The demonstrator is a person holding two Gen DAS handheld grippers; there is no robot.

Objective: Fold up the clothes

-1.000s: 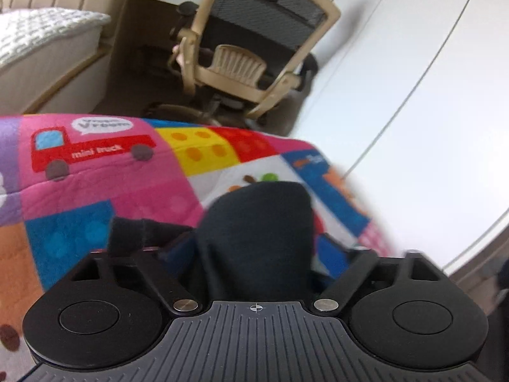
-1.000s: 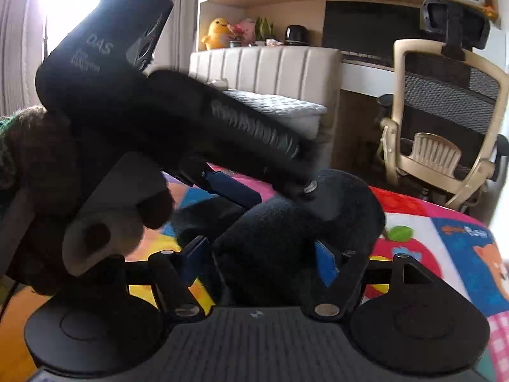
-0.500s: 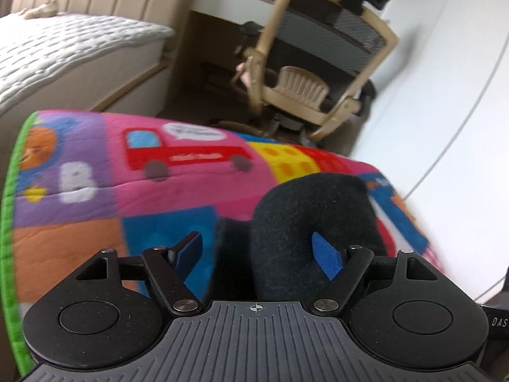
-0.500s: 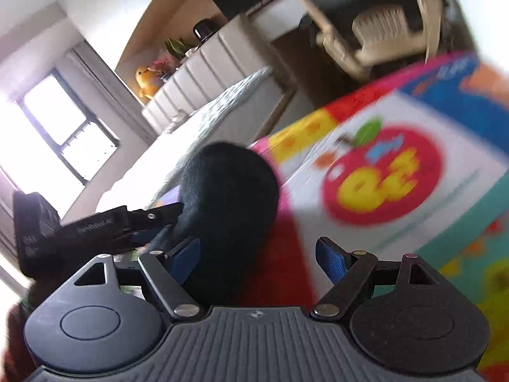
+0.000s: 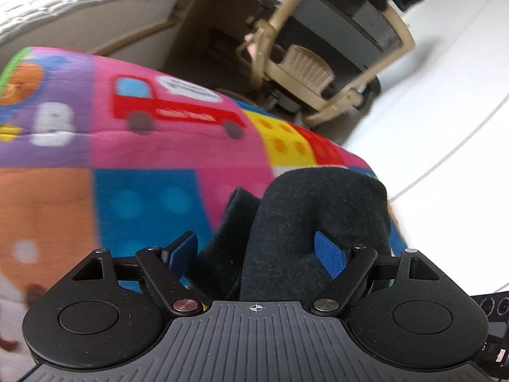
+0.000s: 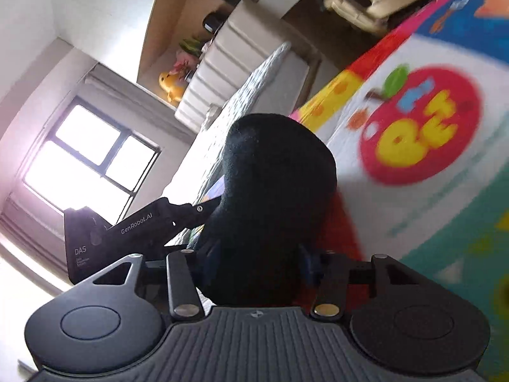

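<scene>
Nearest to me, the right gripper (image 6: 254,259) had just been closing, and its blue pads were now sunk into the sides of the black garment (image 6: 273,191), clenched on the rolled bundle. A moment earlier those jaws had stood wide, with the cloth against only one pad, so this was a fresh hold. The tool was rolled well over on its side.

Beside it, the left gripper (image 5: 257,251) had just been opening a little further. The same black garment (image 5: 318,222) lay between its pads, bunched toward the right pad (image 5: 329,256), while the left pad (image 5: 181,250) stood clear of the fabric. I judged that hold released, or nearly so.

It looked like a handover: the right tool taking the bundle as the left let go, probably to set up or finish a fold.

Under both lay the colourful play mat (image 5: 133,197), with the garment resting low over it near its far right edge. Further off stood a bed (image 5: 79,9), then an office chair (image 5: 318,63) against the desk.
</scene>
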